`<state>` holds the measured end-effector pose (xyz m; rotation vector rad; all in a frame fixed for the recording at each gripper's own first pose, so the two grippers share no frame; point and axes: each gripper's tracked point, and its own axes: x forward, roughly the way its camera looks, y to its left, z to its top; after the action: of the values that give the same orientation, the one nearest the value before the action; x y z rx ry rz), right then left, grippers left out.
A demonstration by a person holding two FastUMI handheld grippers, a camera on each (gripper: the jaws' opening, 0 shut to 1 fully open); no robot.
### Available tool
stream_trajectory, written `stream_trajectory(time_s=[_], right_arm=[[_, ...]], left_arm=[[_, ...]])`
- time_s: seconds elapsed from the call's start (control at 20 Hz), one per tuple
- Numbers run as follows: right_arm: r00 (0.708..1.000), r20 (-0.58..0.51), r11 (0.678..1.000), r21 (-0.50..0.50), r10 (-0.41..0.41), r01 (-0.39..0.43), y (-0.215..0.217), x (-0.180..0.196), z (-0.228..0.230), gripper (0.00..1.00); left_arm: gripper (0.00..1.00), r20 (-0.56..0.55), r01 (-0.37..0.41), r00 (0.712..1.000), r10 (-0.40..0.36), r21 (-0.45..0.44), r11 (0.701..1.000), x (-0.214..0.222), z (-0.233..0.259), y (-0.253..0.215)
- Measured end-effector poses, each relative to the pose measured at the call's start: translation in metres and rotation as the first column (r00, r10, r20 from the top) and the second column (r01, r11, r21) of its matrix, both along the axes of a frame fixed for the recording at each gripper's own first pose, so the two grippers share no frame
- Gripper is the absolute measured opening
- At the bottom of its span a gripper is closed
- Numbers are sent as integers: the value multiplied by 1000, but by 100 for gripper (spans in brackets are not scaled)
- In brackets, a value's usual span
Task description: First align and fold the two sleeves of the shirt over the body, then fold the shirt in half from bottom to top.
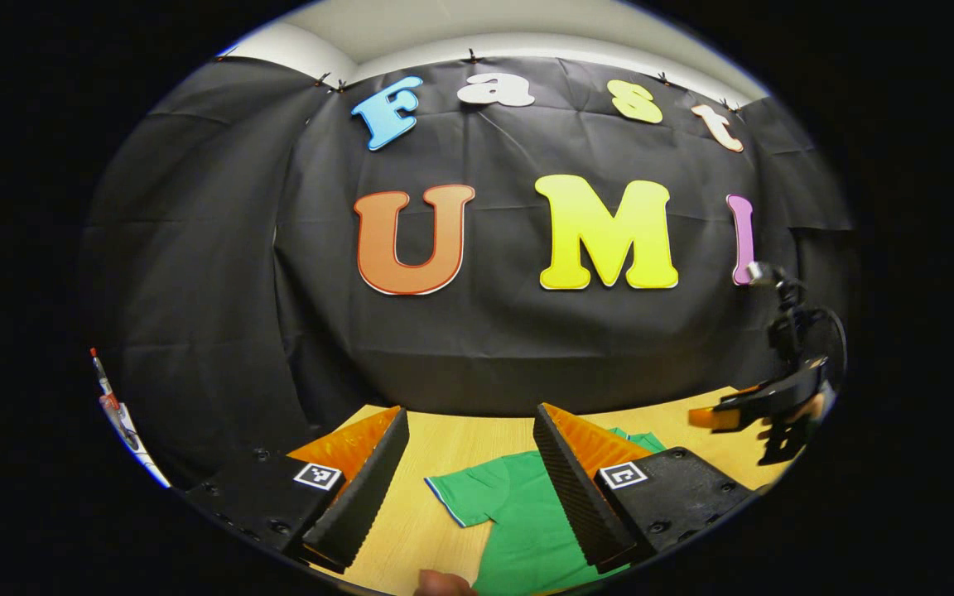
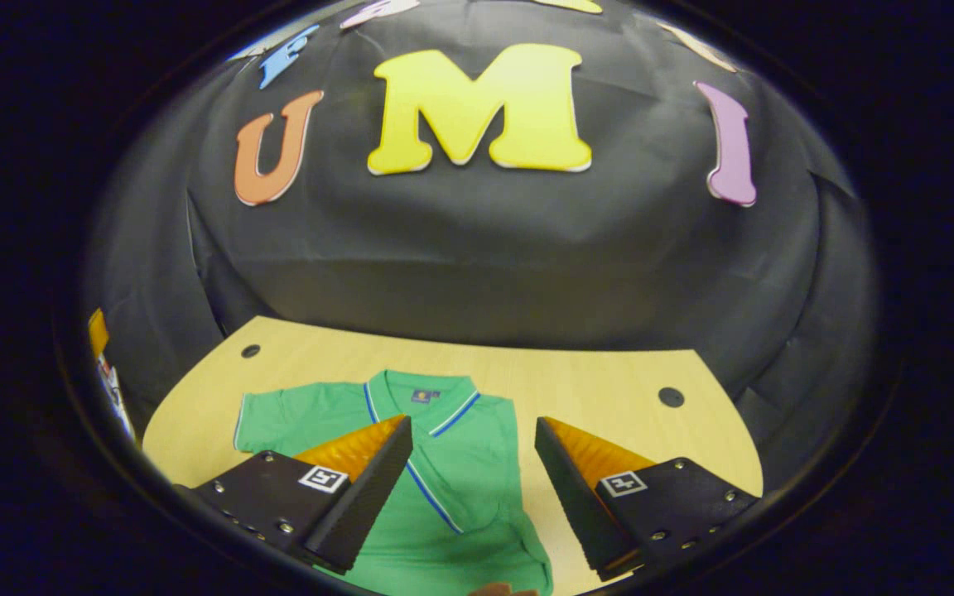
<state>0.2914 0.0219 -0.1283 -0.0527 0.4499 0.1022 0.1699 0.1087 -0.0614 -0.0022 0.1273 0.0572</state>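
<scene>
1. Left gripper [image 1: 470, 472]: held above the table [image 1: 460, 439], level, fingers spread wide, gripping nothing; a shirt [image 1: 527, 521] sleeve lies below the gap.
2. Right gripper [image 2: 474, 488]: above the shirt's [image 2: 452, 463] right half, fingers parted, empty.
3. Shirt: flat on the table [image 2: 593, 381], collar toward the wall; its right sleeve is already folded over the body, its left sleeve is spread out.
4. Two dark holes [image 2: 671, 396] in the tabletop, clear of the shirt.

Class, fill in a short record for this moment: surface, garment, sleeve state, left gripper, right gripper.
surface: wooden table
garment: green shirt, collar toward the wall
sleeve state: one sleeve spread flat; the other side looks folded over the body
left gripper: open, above the shirt, holding nothing
right gripper: open, above the shirt, holding nothing
</scene>
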Motion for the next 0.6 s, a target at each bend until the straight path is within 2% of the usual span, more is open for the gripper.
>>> stream_trajectory(time_s=[0.35, 0.6], right_arm=[[984, 159, 994, 82, -83, 71, -37, -71, 91, 95], [960, 250, 989, 109, -129, 105, -67, -136, 146, 94]], left_arm=[[97, -97, -39, 995, 37, -20, 999, 42, -44, 20], [97, -251, -107, 965, 80, -96, 990, 72, -109, 31]])
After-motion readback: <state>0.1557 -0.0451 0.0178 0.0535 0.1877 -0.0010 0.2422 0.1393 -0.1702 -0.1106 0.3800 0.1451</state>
